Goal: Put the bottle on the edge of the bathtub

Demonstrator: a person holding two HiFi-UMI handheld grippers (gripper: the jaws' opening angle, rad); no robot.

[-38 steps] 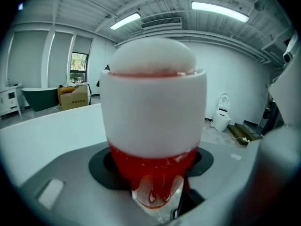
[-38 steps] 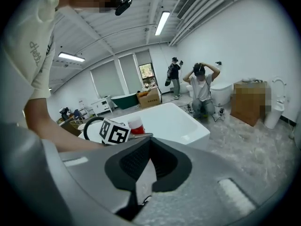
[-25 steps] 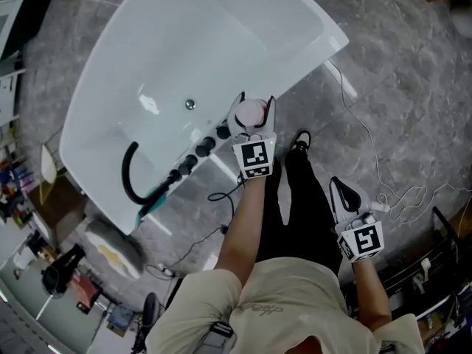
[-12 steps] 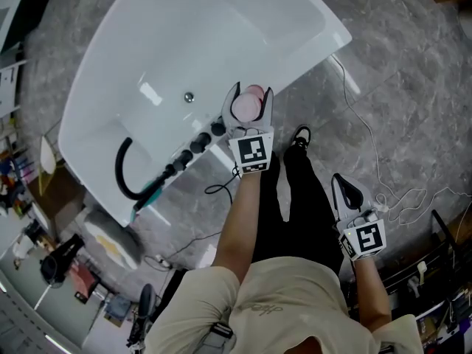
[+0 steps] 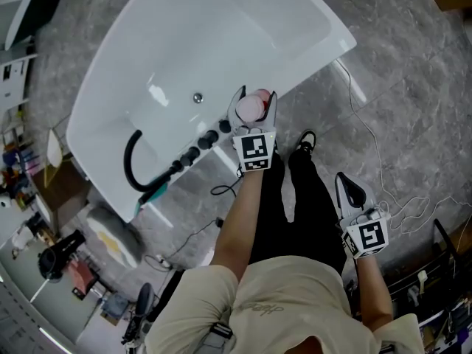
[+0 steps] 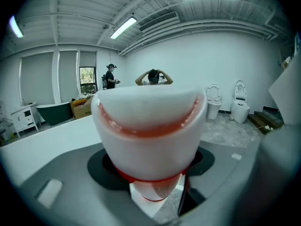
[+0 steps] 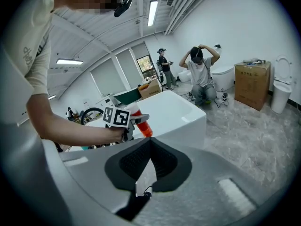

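My left gripper (image 5: 253,103) holds a white bottle with a red lower part (image 5: 251,108) above the near rim of the white bathtub (image 5: 313,54). Its jaws are opening, with the bottle still between the pads. In the left gripper view the bottle (image 6: 148,135) fills the middle, and the tub rim (image 6: 37,145) lies behind it. The right gripper view shows the bottle (image 7: 141,121) tilted in the left gripper (image 7: 134,121) over the bathtub (image 7: 178,112). My right gripper (image 5: 348,192) hangs low at the right, away from the tub. It (image 7: 150,142) is shut on nothing.
A black hose (image 5: 131,164) and a row of dark tap knobs (image 5: 199,147) sit on the tub's near rim, left of the bottle. A white cable (image 5: 369,146) trails over the grey stone floor. My legs and a shoe (image 5: 302,142) stand beside the tub. Two people (image 7: 202,74) are far behind.
The left gripper with the bottle has shifted slightly along the tub's near rim, away from the tap knobs. The right gripper has stayed low at my side.
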